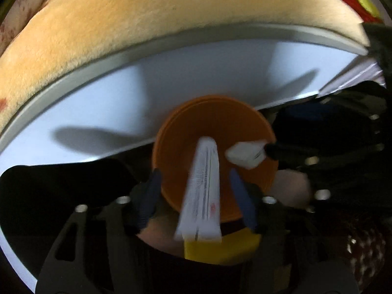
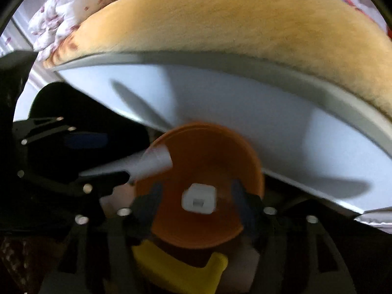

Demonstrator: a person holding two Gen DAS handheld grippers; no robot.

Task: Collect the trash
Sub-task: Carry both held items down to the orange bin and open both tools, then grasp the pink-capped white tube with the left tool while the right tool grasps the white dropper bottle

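An orange round bin [image 1: 215, 147] stands below the edge of a white table; it also shows in the right wrist view [image 2: 203, 191]. My left gripper [image 1: 196, 191] holds a long white printed wrapper [image 1: 203, 191] over the bin's mouth, its blue fingers [image 1: 152, 191] wide on either side. My right gripper [image 2: 198, 198] holds a small white crumpled piece [image 2: 199, 199] over the bin; it also shows in the left wrist view [image 1: 245, 153]. The left gripper's wrapper shows in the right wrist view [image 2: 152, 161].
A white table [image 1: 171, 85] with a grey rim runs behind the bin. A tan plush blanket [image 1: 147, 24] lies beyond it, with a floral quilt [image 2: 63, 7] at the far left. A yellow object [image 2: 176, 267] sits below the bin.
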